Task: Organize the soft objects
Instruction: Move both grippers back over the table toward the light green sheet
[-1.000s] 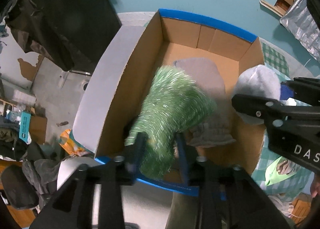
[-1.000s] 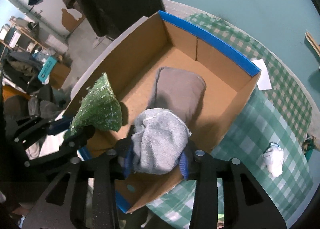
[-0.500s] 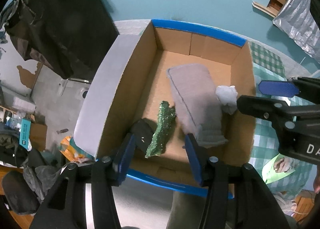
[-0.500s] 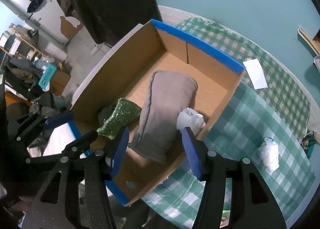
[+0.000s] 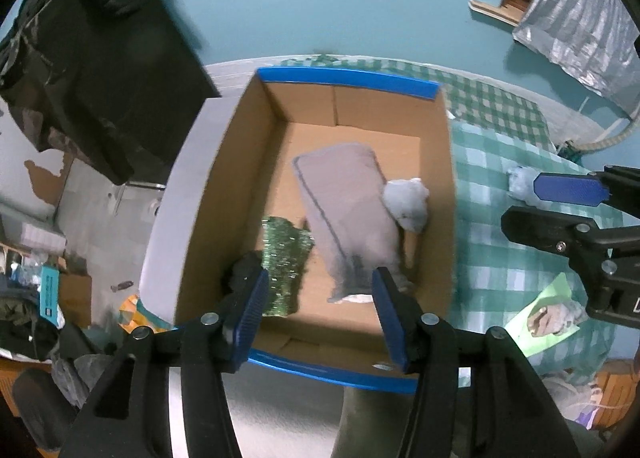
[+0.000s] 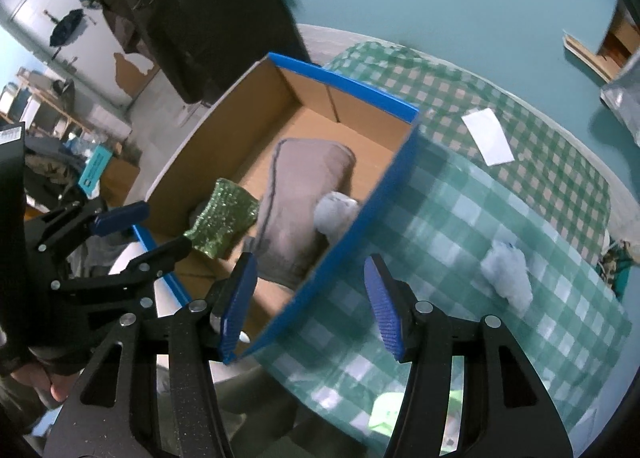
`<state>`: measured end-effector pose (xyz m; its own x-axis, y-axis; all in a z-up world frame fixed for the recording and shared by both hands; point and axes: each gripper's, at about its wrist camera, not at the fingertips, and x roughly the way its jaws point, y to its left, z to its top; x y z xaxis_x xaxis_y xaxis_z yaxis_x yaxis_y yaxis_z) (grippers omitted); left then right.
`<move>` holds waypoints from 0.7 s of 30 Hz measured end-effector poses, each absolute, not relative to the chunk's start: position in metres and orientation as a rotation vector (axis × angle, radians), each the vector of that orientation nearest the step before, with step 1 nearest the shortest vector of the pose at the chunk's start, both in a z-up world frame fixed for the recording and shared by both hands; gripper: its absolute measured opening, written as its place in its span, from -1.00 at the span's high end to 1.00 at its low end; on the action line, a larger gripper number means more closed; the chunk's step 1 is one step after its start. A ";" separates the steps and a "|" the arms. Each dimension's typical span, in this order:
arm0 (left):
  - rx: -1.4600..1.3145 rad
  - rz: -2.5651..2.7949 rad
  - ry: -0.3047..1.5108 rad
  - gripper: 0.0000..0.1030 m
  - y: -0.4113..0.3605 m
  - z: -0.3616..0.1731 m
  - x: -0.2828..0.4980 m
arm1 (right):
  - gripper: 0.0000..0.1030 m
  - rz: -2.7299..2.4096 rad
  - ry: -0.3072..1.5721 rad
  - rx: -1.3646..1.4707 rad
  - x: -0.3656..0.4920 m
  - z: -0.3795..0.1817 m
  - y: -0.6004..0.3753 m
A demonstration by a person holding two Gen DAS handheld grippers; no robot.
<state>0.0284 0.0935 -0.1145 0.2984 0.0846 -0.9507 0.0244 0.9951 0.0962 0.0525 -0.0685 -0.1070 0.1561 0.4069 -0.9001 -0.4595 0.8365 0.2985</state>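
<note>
A cardboard box (image 5: pixel 352 78) with blue-taped rims holds a folded grey cloth (image 5: pixel 344 194), a green shaggy cloth (image 5: pixel 284 254) to its left and a pale balled cloth (image 5: pixel 408 202) at its right wall. My left gripper (image 5: pixel 320 290) hangs above the box's near end, its jaws opening with nothing between them. My right gripper (image 6: pixel 310 270) is open and empty, straddling the air over the box's right wall (image 6: pixel 360 218). A second pale balled cloth (image 6: pixel 508 274) lies on the checked tablecloth (image 6: pixel 520 198), right of that gripper.
On the tablecloth lie a white paper slip (image 6: pixel 488 136) and a light green card (image 5: pixel 548 314). A small dark item (image 5: pixel 244 274) sits in the box's near left corner. Dark clothing (image 5: pixel 100 78) hangs left of the box. The floor beyond the table is teal.
Both grippers opened: the green cloth and the pale cloth dropped into the box. Both grippers rose, and the right one shifted rightwards over the box's wall.
</note>
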 end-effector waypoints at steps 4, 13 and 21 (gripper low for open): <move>0.130 -0.004 1.268 -0.08 0.073 -0.114 0.025 | -0.10 0.584 1.278 -0.024 0.048 -0.110 -0.091; 0.225 -0.124 1.264 -0.08 0.019 -0.115 0.018 | -0.10 0.506 1.287 0.017 0.038 -0.114 -0.136; 0.288 -0.197 1.244 -0.08 -0.020 -0.111 0.015 | -0.10 0.446 1.292 0.055 0.025 -0.115 -0.174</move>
